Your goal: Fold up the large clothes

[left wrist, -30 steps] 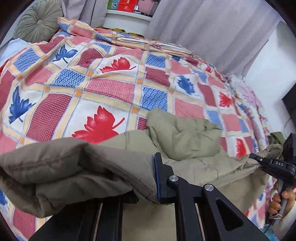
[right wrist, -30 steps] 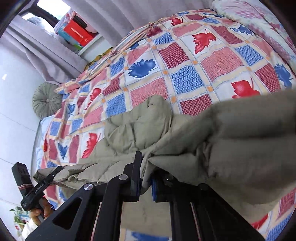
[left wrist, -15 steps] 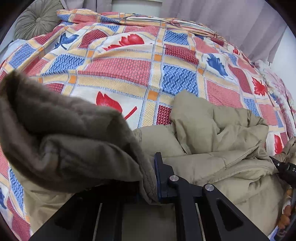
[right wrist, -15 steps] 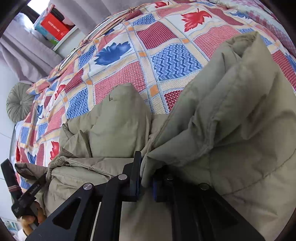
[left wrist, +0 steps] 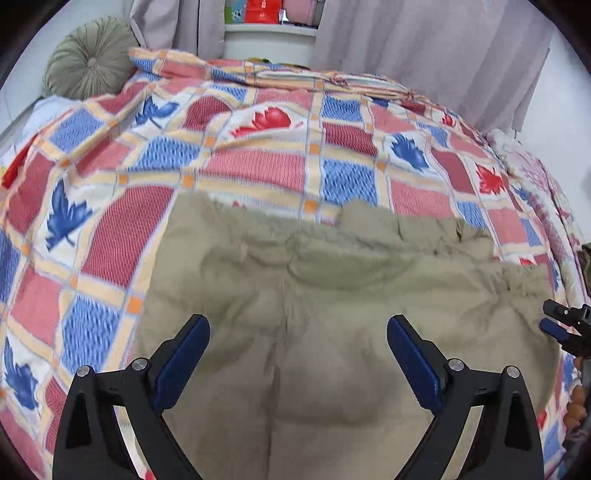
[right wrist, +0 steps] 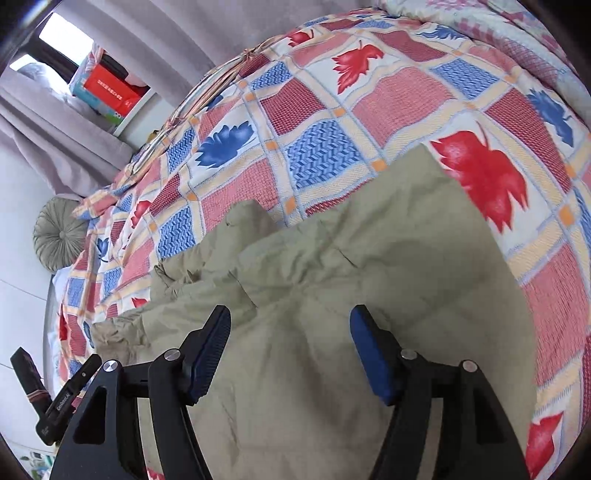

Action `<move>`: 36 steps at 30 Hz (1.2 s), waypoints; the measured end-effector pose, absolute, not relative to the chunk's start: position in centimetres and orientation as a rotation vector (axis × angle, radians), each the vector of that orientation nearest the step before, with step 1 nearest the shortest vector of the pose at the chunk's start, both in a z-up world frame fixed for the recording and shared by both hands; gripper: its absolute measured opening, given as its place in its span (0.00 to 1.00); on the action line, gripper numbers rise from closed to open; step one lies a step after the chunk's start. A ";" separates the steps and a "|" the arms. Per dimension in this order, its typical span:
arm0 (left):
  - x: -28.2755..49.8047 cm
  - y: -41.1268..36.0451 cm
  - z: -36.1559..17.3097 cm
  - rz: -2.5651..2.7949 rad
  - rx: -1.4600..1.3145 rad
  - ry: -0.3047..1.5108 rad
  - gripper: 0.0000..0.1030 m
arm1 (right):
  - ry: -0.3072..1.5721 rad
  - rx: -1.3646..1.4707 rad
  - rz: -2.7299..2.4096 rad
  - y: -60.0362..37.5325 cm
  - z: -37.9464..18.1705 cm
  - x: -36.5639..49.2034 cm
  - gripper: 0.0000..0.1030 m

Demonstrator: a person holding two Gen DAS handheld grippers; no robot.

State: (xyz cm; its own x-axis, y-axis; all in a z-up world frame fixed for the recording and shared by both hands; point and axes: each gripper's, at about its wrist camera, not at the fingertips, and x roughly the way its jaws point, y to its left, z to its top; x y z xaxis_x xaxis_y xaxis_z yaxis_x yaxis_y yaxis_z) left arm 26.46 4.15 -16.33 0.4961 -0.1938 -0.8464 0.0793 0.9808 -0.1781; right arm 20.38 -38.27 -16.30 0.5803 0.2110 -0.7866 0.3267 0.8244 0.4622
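Note:
A large khaki padded garment [left wrist: 332,295] lies folded over on the patterned bed quilt [left wrist: 258,162]. My left gripper [left wrist: 297,326] hovers just above its near part, jaws opening wide with nothing pinched between the blue pads. In the right wrist view the same garment [right wrist: 351,277] spreads below my right gripper [right wrist: 290,319], whose jaws are also opening, free of the cloth. At the right edge of the left wrist view the right gripper [left wrist: 557,325] shows; the left tool [right wrist: 62,398] appears at the lower left of the right wrist view.
A round green cushion [left wrist: 88,57] rests at the head of the bed. Grey curtains [left wrist: 424,48] and a white shelf with coloured boxes [left wrist: 269,14] stand behind the bed. A second floral cover [left wrist: 543,192] lies along the right side.
Both grippers let go of the khaki cloth they were pinching and opened. The lifted flap has dropped onto the garment, which now lies flatter.

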 end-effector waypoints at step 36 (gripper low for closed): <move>17.8 8.8 -27.6 -0.189 -0.837 1.202 0.94 | 0.963 1.245 -0.040 -39.8 -26.9 5.2 0.69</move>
